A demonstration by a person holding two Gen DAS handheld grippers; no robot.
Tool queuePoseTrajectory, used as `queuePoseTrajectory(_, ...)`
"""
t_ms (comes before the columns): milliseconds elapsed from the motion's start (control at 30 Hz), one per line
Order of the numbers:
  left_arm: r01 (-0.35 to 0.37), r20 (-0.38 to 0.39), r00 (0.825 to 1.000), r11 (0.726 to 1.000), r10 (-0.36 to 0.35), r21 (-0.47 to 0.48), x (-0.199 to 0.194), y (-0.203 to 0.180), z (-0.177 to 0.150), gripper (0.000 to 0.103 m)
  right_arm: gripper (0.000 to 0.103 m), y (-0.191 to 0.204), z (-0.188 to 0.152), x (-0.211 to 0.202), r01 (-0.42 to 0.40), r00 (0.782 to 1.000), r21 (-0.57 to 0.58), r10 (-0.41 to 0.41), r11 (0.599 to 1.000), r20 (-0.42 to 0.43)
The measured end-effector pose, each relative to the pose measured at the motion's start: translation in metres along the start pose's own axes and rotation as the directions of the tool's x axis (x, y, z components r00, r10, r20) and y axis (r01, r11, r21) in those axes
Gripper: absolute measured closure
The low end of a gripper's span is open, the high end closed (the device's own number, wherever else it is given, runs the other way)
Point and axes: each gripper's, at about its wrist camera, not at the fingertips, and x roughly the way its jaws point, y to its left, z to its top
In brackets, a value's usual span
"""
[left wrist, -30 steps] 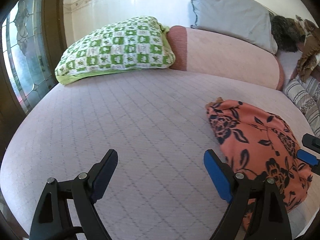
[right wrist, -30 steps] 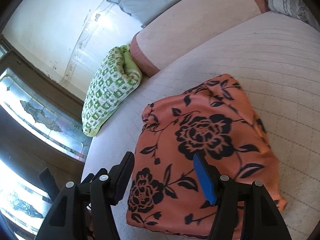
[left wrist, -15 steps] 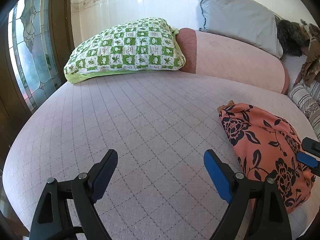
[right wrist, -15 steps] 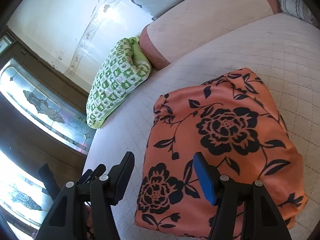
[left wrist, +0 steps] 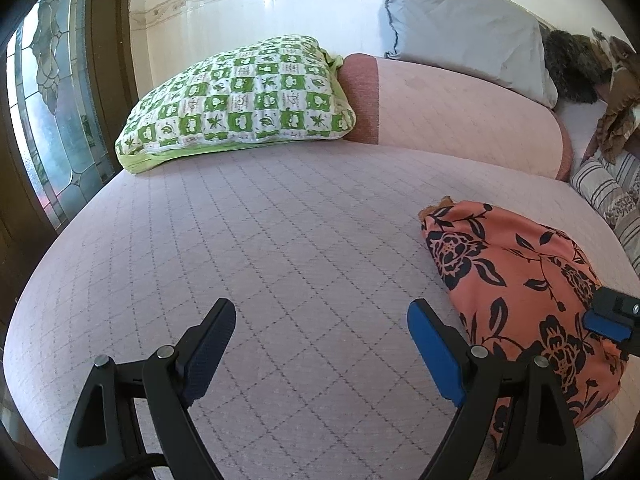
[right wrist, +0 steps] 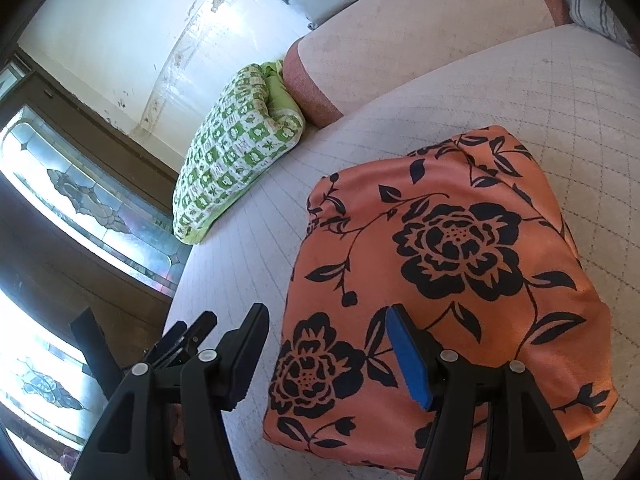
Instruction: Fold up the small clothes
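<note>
An orange cloth with black flowers [right wrist: 448,256] lies folded into a compact block on the pink quilted bed [left wrist: 256,248]. In the left wrist view the orange cloth [left wrist: 520,280] sits to the right. My left gripper [left wrist: 322,344] is open and empty above bare quilt, left of the cloth. My right gripper [right wrist: 326,344] is open and empty, hovering over the cloth's near left edge. The right gripper's tip also shows in the left wrist view [left wrist: 612,316] over the cloth.
A green and white checked pillow [left wrist: 240,100] lies at the bed's far left. A pink bolster [left wrist: 452,116] and a grey pillow [left wrist: 464,24] lie along the wall. Striped cushions [left wrist: 612,196] are at the right. A stained-glass window [left wrist: 52,92] is on the left.
Both grippers have drawn back and up from the folded cloth, staying open. The left view has swung left, so the cloth sits farther right and smaller.
</note>
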Motion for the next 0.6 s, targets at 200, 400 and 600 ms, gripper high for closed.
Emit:
queuePoseTrajectory(200,0.011,-0.009,1.0,1.0,-0.011,0.022,0.003,-0.014,0.0,0.014,0.039,-0.01,-0.004,0.012,0.019,0.997,-0.016,-0.02,1.0,-0.076)
queuePoseTrajectory(400,0.072,-0.051,0.996,0.997,-0.072,0.009,0.016,-0.027,0.009,0.014,0.039,-0.015,0.001,0.005,-0.028,0.996,-0.022,0.026,0.999,-0.081)
queuePoseTrajectory(600,0.148,-0.063,0.987,0.989,-0.148,-0.011,0.033,-0.047,0.048,0.014,0.039,-0.053,0.042,-0.016,-0.076,0.996,0.162,0.067,0.984,0.061)
